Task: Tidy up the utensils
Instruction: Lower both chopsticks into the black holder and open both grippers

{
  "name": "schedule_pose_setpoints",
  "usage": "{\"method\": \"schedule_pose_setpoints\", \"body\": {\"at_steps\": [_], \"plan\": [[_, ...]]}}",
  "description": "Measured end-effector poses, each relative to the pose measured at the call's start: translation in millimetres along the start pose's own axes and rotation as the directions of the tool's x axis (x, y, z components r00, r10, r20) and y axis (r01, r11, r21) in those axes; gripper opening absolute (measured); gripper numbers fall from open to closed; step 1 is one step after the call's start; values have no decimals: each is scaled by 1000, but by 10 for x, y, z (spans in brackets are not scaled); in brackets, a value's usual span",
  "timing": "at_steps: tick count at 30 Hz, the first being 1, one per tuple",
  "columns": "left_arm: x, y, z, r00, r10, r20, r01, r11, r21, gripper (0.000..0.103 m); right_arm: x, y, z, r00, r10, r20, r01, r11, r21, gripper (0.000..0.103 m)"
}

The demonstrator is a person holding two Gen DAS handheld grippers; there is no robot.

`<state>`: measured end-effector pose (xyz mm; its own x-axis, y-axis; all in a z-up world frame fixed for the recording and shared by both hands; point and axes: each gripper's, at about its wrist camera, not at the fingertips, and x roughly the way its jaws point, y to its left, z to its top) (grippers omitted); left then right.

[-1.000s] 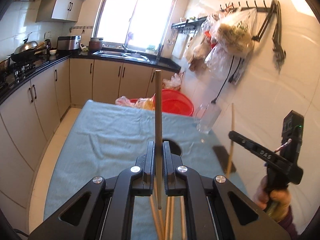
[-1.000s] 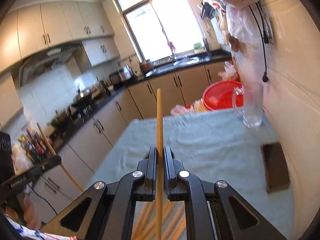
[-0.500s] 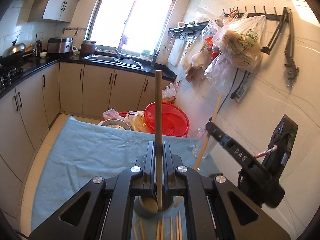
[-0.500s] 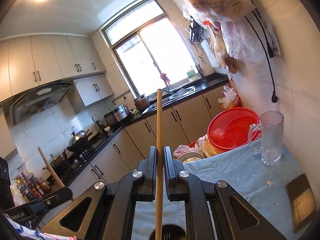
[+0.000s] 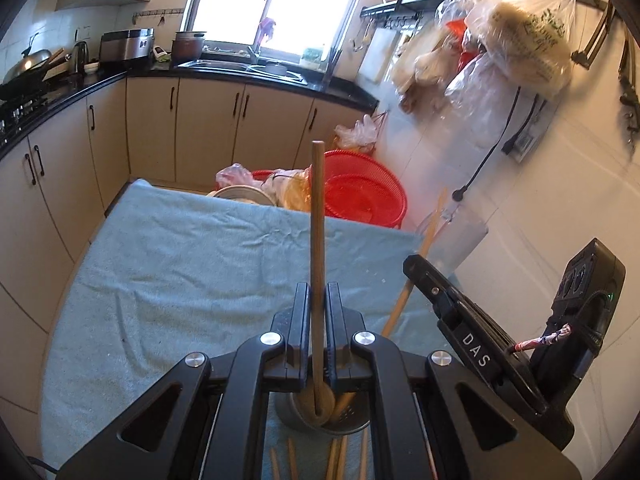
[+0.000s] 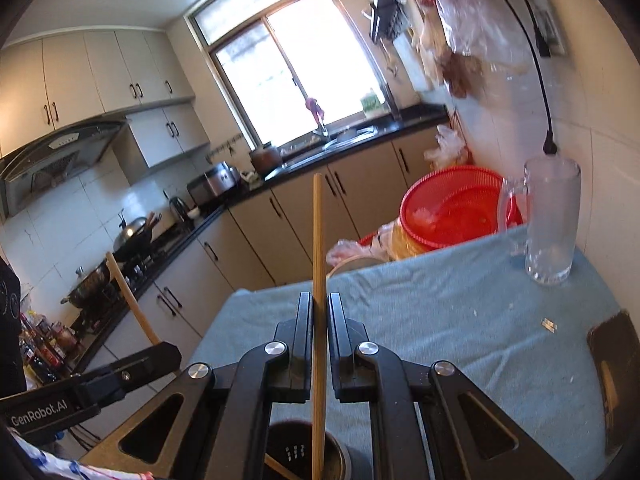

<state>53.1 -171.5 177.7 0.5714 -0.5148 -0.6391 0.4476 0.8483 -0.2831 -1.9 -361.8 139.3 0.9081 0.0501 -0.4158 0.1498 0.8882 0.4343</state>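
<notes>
My left gripper is shut on a wooden chopstick held upright; its lower end reaches into a round metal utensil holder standing on the teal cloth. My right gripper is shut on another wooden chopstick, upright, its lower end inside the same holder. The right gripper also shows in the left wrist view with its chopstick. Several loose chopsticks lie on the cloth in front of the holder.
A teal cloth covers the table. A glass mug stands at the far right by the wall. A red basket and plastic bags sit beyond the far edge. A dark flat object lies at the right edge.
Both grippers have tipped downward and come over the holder. The lower ends of both chopsticks have gone down into the holder.
</notes>
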Motion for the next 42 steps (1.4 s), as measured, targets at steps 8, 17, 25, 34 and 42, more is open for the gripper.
{"method": "schedule_pose_setpoints", "body": {"at_steps": [8,17,25,34,42], "plan": [[-126,44,-78,1000,2,-1,-2,1000,-20,23,33,4,-173,998,-10,-63,9,1000,-24,14],[-532,155,-170,999,18,33,-16,998,-56,32,-161,45,-186,998,-16,-65,15,1000,-27,34],[-1119,384,-576,994,82,75,-80,996,-32,52,-774,46,-256,998,-47,-41,44,997,-58,59],[-707,827,-1422,966,192,-174,-190,981,27,52,-1002,-411,-1283,921,-95,-377,69,994,-80,37],[-229,700,-1873,916,255,-309,-207,962,179,46,-924,-522,-1687,863,-130,-488,83,990,-117,31]]}}
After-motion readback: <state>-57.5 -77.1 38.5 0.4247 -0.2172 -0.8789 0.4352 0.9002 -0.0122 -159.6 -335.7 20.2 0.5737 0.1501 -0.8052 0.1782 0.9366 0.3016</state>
